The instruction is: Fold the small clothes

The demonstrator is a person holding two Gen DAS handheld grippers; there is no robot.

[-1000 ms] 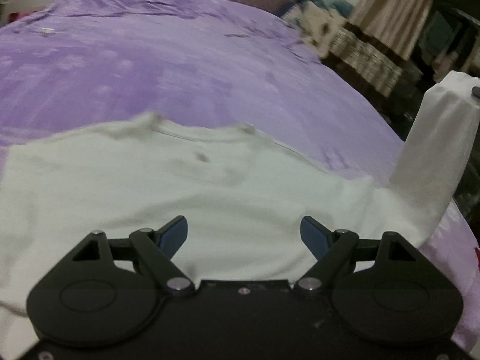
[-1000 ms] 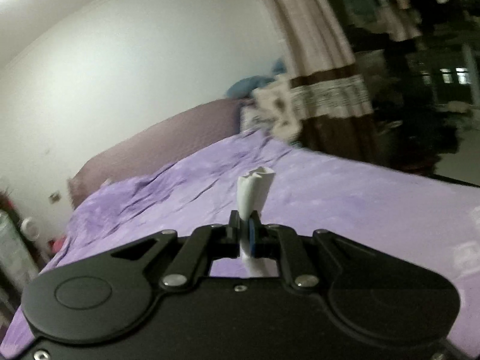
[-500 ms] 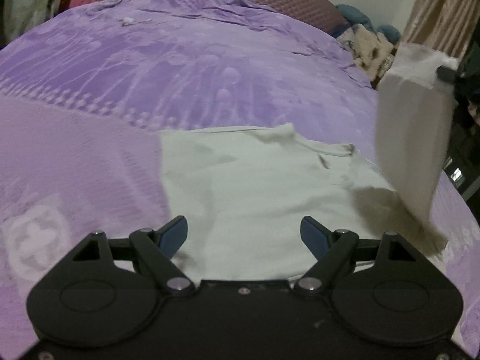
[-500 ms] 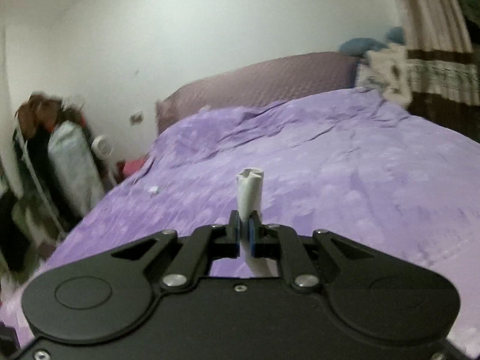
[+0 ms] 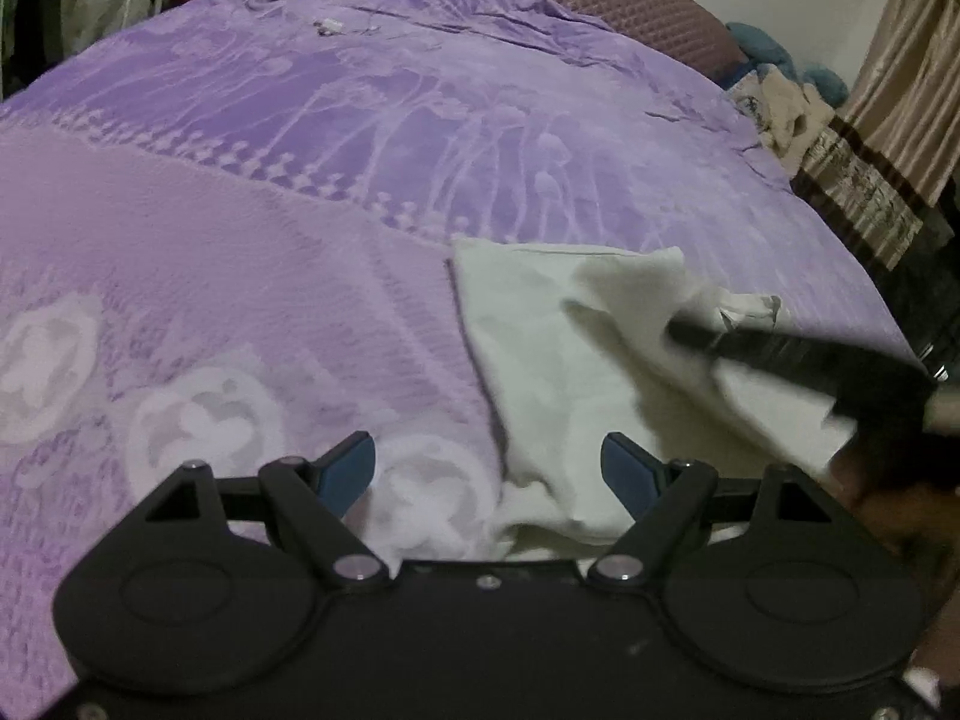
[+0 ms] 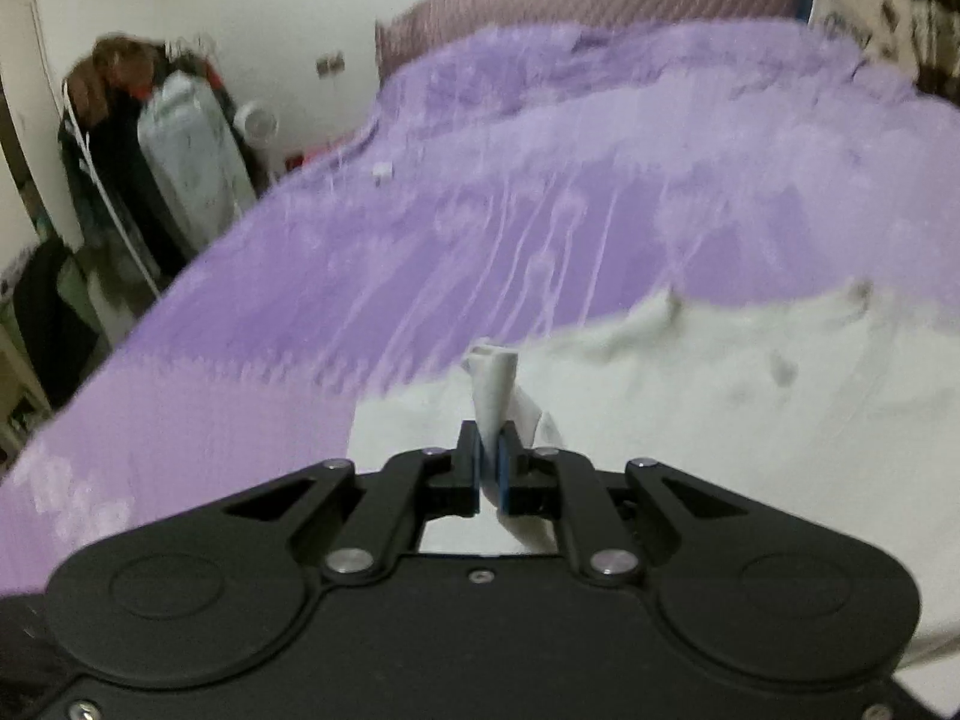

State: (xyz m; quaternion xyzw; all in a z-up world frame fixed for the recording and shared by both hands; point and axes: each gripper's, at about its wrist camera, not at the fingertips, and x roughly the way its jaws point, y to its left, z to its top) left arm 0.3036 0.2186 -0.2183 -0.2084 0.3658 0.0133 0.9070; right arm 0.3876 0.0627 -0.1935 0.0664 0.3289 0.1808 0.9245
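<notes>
Garment [image 5: 558,354] lies on the bedspread [image 5: 300,180] near its right edge; headboard [image 5: 630,6] stands behind, curtain [image 5: 900,102] right.

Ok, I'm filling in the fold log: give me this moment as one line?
left hand-held gripper: open, empty | right hand-held gripper: shut on white garment edge | garment partly folded over on purple bedspread

Black left gripper [image 5: 487,468], blue pads [image 5: 348,468], silver screws
</notes>
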